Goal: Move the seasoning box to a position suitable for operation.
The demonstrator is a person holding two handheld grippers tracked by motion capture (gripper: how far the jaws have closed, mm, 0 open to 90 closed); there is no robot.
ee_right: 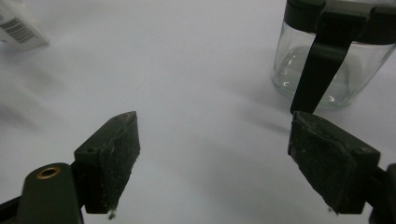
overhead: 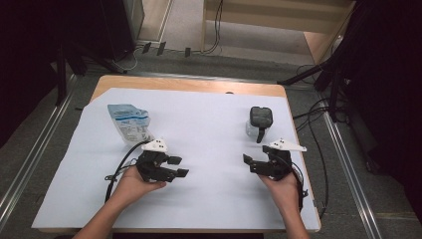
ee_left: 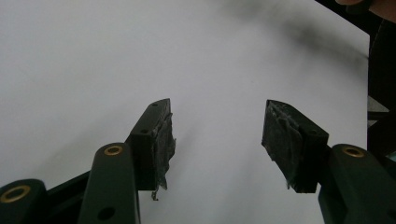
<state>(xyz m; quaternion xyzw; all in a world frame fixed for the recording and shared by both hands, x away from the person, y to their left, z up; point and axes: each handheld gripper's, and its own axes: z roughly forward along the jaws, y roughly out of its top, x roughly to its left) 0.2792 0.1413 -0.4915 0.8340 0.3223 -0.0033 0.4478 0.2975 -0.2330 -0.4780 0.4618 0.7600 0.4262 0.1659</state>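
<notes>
Resting low over the white sheet [overhead: 209, 129] that covers the wooden table [overhead: 189, 84], your two hands sit apart and level, each gripper aimed inward toward the bare middle, which reads as a neutral ready pose before any reach. Your left gripper [overhead: 175, 167] stands released, its jaws parted with nothing but white sheet between them; in the left gripper view the pads [ee_left: 163, 140] look like black foam, scuffed and fraying at the edges. Your right gripper [overhead: 251, 164] is likewise unclenched and empty, jaws spread wide in the right gripper view. The nearest thing to it is the glass jar [overhead: 259, 124], standing upright just beyond and to the outer side of that gripper, near the sheet's right edge; it is a clear, round, thick-walled jar [ee_right: 327, 60] with a dark lid and a flat black strap hanging down its front, smooth and probably slippery, so the strap or lid likely gives the surer hold. Beyond your left hand lies a soft plastic packet [overhead: 128, 122], pale blue and white, crinkled, with printed text and a barcode, lying flat on the sheet close to your left gripper's trailing cable.
</notes>
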